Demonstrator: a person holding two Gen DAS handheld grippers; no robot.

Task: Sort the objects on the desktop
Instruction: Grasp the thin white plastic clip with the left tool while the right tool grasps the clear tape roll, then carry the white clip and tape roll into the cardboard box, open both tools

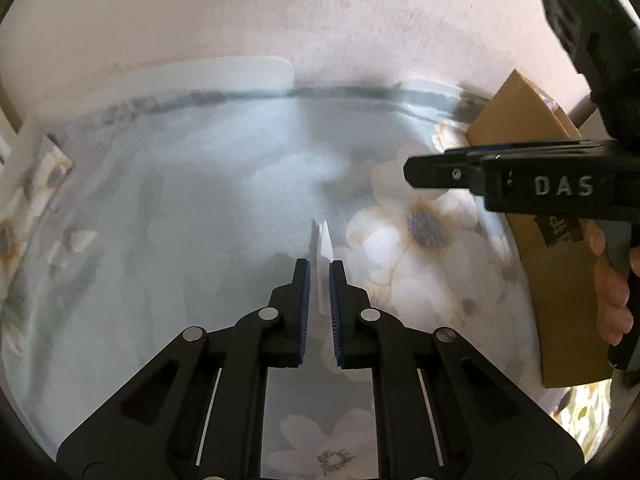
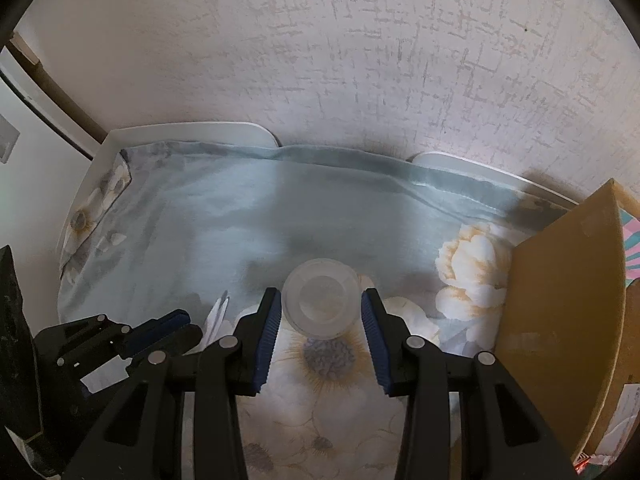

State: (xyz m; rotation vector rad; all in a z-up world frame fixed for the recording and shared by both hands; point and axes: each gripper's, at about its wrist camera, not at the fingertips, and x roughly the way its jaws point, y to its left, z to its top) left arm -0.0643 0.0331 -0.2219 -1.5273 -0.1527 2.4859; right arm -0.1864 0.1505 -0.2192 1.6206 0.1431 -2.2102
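My left gripper (image 1: pixel 319 266) is shut on a thin white sheet of paper (image 1: pixel 325 242), which stands edge-on between the blue pads and sticks out past the fingertips. The right wrist view shows that gripper (image 2: pixel 180 320) low on the left with the white paper (image 2: pixel 218 312) at its tip. A small translucent plastic cup (image 2: pixel 320 300), seen from above, sits between the fingers of my right gripper (image 2: pixel 320 294). Its pads stand against the cup's sides, just over the flowered cloth. Side-on in the left wrist view, the right gripper (image 1: pixel 408 172) hides the cup.
A pale blue cloth with big white flowers (image 2: pixel 328 356) covers the table, which has a white raised rim (image 2: pixel 192 130) against a textured wall. An open cardboard box (image 2: pixel 568 300) stands at the right edge. A person's hand (image 1: pixel 612 292) holds the right gripper's handle.
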